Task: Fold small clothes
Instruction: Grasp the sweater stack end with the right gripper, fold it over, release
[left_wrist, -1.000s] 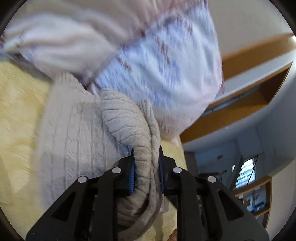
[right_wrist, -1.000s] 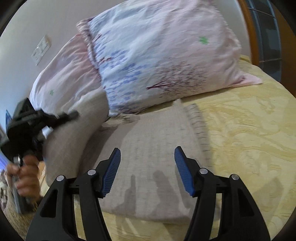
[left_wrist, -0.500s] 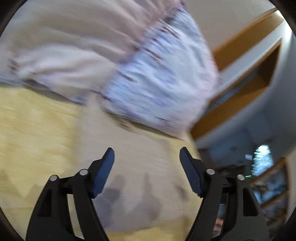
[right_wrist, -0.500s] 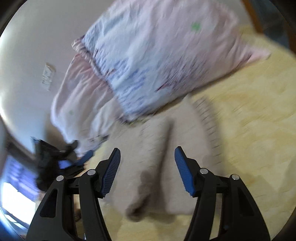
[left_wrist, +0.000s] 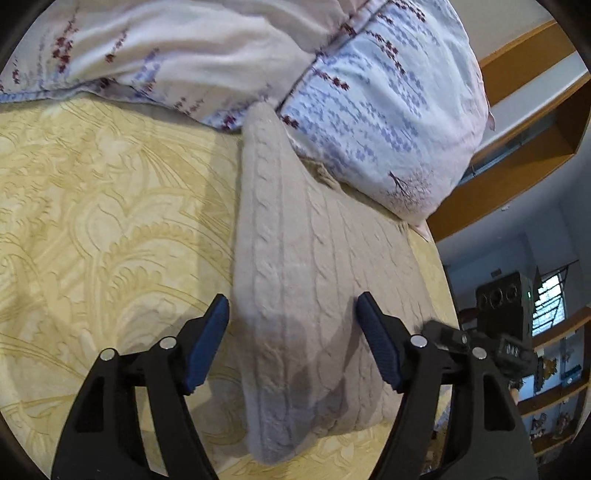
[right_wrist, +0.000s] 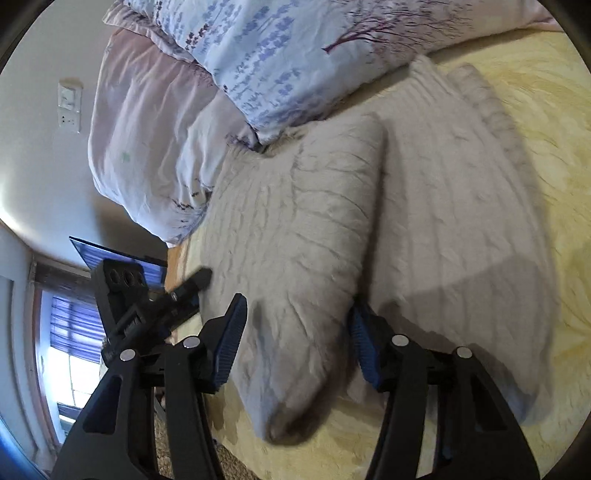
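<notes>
A beige cable-knit sweater (left_wrist: 310, 280) lies folded on the yellow bedspread (left_wrist: 110, 229), its far end against the pillows. My left gripper (left_wrist: 293, 334) is open just above the sweater's near part, holding nothing. In the right wrist view the sweater (right_wrist: 443, 206) lies flat with a folded flap (right_wrist: 295, 236) on top. My right gripper (right_wrist: 297, 339) is open, its jaws either side of the flap's near end. The left gripper (right_wrist: 192, 288) shows at the sweater's left edge.
Two floral pillows (left_wrist: 388, 92) lean at the head of the bed, also seen in the right wrist view (right_wrist: 295, 48). The bed edge runs close by the sweater (left_wrist: 439, 280). Wooden shelving (left_wrist: 517, 155) and a window lie beyond. The right gripper's body (left_wrist: 502, 325) shows at right.
My left gripper has let go of the bunched sweater and opened. The sweater part now lies folded flat. My right gripper has moved down close over the flap.
</notes>
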